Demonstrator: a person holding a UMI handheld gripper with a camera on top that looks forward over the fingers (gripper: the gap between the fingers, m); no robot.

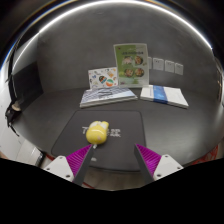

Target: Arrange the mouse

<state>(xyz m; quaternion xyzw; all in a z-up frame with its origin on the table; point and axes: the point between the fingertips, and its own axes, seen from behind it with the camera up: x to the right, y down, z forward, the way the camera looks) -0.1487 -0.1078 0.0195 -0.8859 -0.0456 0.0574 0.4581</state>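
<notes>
A small yellow mouse (97, 131) lies on a dark mouse mat (120, 150) on the dark table. It sits just ahead of my gripper (113, 158), a little toward the left finger, and it is apart from both. My fingers stand wide apart, each with a magenta pad (80, 158). Nothing is between them but the bare mat.
At the back of the table lie a stack of papers (107, 96) and a blue-edged booklet (164, 94). Upright printed cards (130, 59) and a leaflet (102, 77) stand behind them by the wall. A dark object (14, 112) sits at the far left.
</notes>
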